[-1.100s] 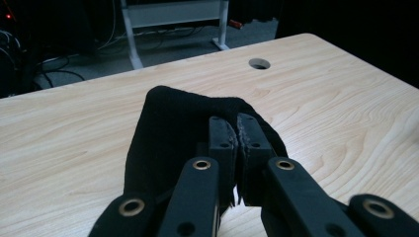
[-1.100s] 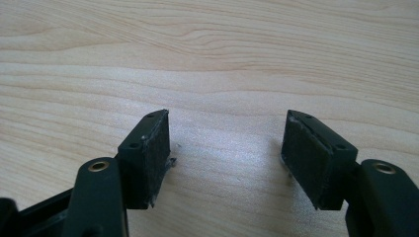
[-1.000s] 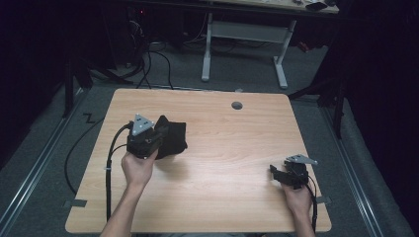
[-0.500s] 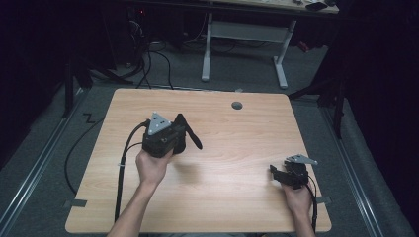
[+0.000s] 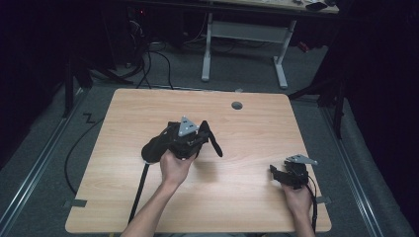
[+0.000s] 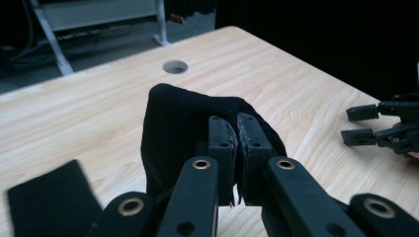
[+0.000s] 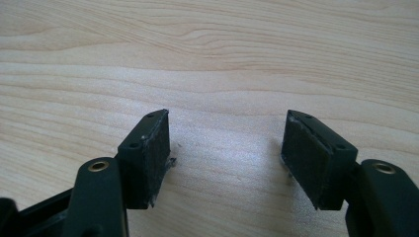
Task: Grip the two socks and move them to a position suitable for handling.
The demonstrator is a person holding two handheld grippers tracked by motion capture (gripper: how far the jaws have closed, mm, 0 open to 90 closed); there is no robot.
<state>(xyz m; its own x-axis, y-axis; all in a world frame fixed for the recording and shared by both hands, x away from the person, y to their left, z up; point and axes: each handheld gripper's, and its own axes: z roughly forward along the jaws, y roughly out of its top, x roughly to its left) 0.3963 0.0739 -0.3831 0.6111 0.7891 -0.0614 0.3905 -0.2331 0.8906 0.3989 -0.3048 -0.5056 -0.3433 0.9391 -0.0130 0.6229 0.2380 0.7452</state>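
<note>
Broadly, the light wooden table (image 5: 148, 197) lies bare around both tools. Ahead of the left gripper (image 6: 236, 129), its jaws clamp a black knitted cloth (image 6: 173, 123), lifted; the right gripper (image 7: 225, 148) rests gaping, well apart.

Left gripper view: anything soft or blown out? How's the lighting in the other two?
Left gripper view: the black knitted cloth pinched in the left gripper is fairly sharp, its loose flap at lower left blurred. High view: the light wooden table evenly lit, surroundings nearly black, a soft shadow under the cloth. Right gripper view: mild sheen on the wood between the open right gripper pads.
</note>
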